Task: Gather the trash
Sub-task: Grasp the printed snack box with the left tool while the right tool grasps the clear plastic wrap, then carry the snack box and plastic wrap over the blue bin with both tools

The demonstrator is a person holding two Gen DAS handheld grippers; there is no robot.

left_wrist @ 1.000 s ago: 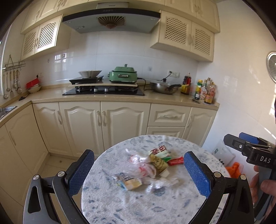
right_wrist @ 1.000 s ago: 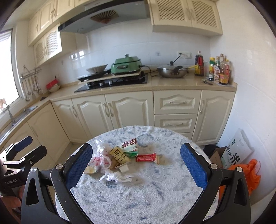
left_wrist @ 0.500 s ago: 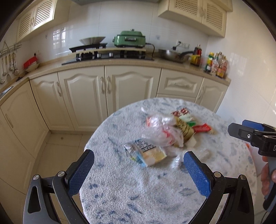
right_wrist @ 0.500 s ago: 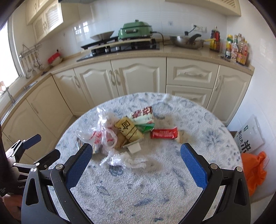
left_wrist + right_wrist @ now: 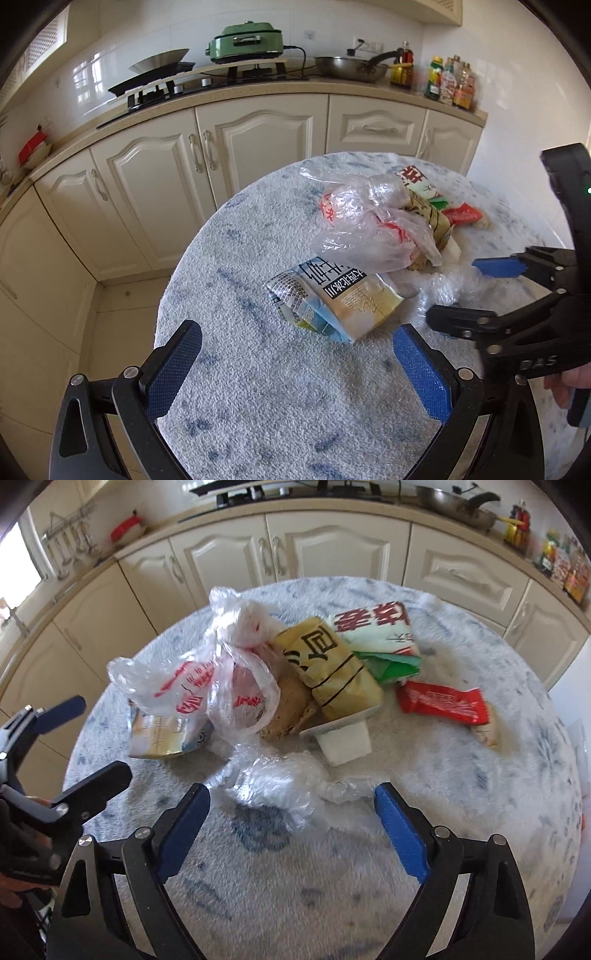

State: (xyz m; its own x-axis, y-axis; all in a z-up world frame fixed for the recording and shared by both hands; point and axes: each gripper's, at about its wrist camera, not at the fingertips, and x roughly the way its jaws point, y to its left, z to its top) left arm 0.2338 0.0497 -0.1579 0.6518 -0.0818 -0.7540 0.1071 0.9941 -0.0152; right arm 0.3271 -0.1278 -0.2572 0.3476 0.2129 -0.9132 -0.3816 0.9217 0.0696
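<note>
A heap of trash lies on the round table with its blue-white cloth. In the left wrist view a flattened drink carton sits just beyond my left gripper, which is open and empty. Behind it are a clear plastic bag with red print and a red wrapper. In the right wrist view a crumpled clear film lies between the tips of my right gripper, whose jaws are closing without pressing on it. A yellow wrapper, a green-white packet and a white tub lie beyond.
Cream cabinets run behind the table, under a counter with a stove, a pan and bottles. Tiled floor shows past the table's left edge. A hand holds the right gripper's handle.
Both grippers have come down toward the table and tipped downward, so the trash looks much larger. The right jaws have narrowed around the clear film.
</note>
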